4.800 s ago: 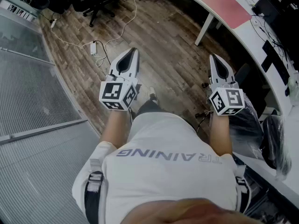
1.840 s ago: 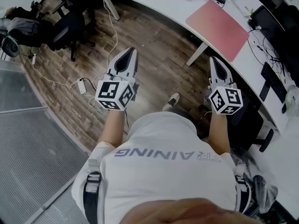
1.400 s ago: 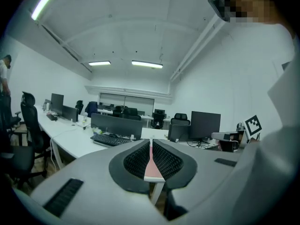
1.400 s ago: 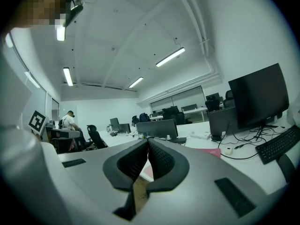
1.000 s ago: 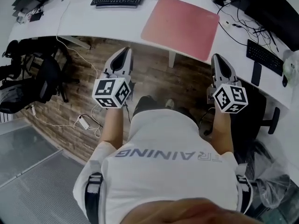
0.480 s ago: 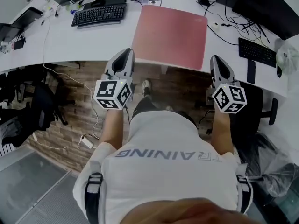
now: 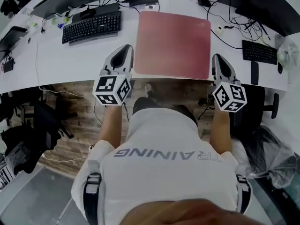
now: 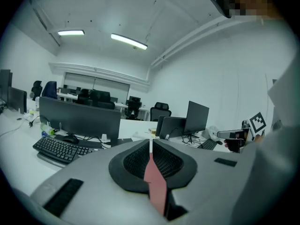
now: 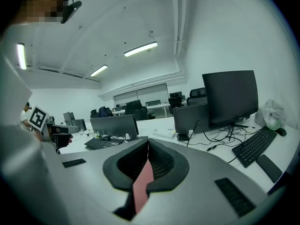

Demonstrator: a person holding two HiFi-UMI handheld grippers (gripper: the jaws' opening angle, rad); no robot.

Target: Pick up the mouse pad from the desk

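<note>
Lying flat on the white desk (image 7: pixel 70 55), the pink mouse pad (image 7: pixel 173 43) sits at twelve o'clock from the person (image 7: pixel 164 172), with its near edge close to the desk's front edge. A black keyboard (image 7: pixel 91 27) rests at ten o'clock from the pad, and a second keyboard (image 7: pixel 259 52) at three o'clock.

The left gripper (image 7: pixel 127 47) points at the desk from the pad's seven o'clock, its tip just beside the near left corner. The right gripper (image 7: pixel 216 56) points in from five o'clock, just beside the near right corner (whether either one touches the desk cannot be told). Both claws are pressed together with nothing clamped. In each gripper view a pink sliver of pad shows below the joined tips of the left gripper (image 8: pixel 151 140) and right gripper (image 9: pixel 148 142).
</note>
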